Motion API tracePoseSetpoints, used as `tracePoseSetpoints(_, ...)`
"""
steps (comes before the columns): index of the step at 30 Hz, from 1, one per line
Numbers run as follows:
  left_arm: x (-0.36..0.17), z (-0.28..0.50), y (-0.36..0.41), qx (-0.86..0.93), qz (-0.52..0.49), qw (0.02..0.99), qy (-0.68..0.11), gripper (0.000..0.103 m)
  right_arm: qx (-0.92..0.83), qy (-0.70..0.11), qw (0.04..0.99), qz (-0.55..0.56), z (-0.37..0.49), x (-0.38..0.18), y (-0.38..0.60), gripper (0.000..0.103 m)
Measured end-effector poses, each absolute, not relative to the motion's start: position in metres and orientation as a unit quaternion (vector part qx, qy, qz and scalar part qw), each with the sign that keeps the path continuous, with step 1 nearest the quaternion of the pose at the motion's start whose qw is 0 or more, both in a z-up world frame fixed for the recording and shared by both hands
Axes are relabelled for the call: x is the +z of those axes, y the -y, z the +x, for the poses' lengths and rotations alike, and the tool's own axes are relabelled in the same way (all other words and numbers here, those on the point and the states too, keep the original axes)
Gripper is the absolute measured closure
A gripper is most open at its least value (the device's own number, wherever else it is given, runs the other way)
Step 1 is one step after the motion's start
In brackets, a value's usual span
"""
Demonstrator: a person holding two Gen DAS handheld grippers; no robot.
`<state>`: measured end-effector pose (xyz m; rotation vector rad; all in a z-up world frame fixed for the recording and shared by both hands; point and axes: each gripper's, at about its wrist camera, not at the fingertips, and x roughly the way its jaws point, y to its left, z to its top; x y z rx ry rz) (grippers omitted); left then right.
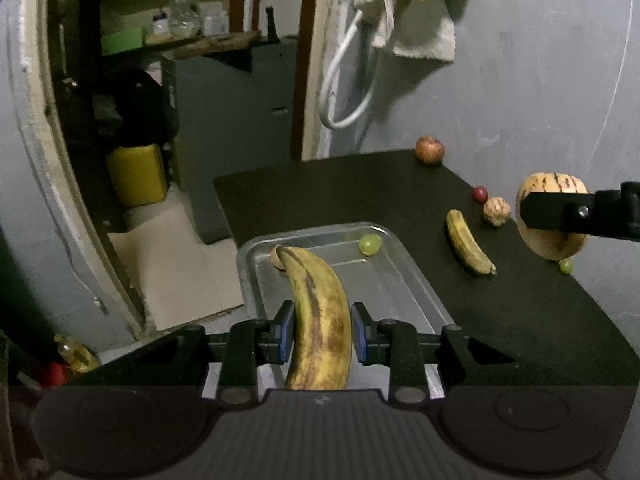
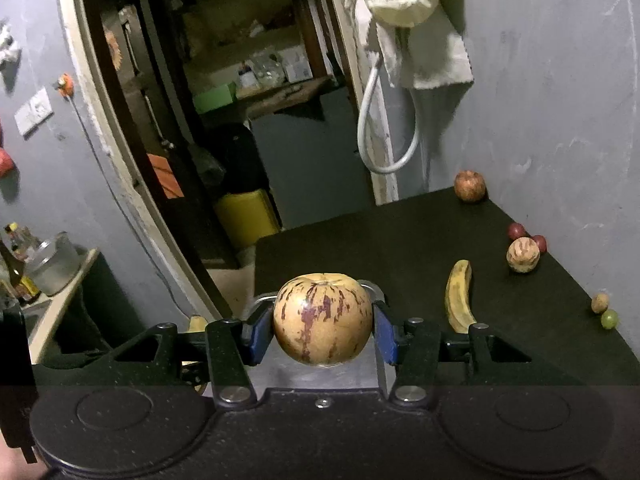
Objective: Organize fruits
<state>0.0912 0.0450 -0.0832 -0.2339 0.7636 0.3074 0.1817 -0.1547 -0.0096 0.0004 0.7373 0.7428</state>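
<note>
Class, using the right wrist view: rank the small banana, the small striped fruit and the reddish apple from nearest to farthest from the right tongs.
1. Small banana, just right of the right tongs.
2. Small striped fruit, farther right, mid-table.
3. Reddish apple, far corner by the wall.

Two wrist cameras, angled down along their fingers

Both look closely across the black table (image 1: 520,320) toward the doorway (image 2: 208,100); each sees the small banana (image 1: 469,243).

A large banana (image 1: 318,320) sits between the left gripper's fingers (image 1: 285,330) above a tray (image 1: 404,268) holding a grape (image 1: 370,244), with a smaller banana (image 1: 468,242), a small melon (image 1: 496,211) and an apple (image 1: 429,149) on the table (image 1: 320,192) beyond to the right.
</note>
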Motion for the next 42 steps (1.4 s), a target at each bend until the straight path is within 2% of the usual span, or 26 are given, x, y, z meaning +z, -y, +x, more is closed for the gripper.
tracePoseSetpoints(13,-0.153,0.172,-0.086,0.036,-0.03,0.904,-0.424,0.071,0.343,-0.413,0.842,-0.053,0.258,-0.084,0.08,0.049)
tracePoseSetpoints(23,-0.176,0.202,-0.107,-0.048,0.024,0.899,-0.434,0.071,0.382,-0.436,0.806,-0.12,0.286,-0.137,0.048,0.049)
tracePoseSetpoints(42,-0.183,0.213,-0.114,-0.086,0.023,0.894,-0.44,0.07,0.404,-0.432,0.788,-0.171,0.289,-0.159,0.025,0.049)
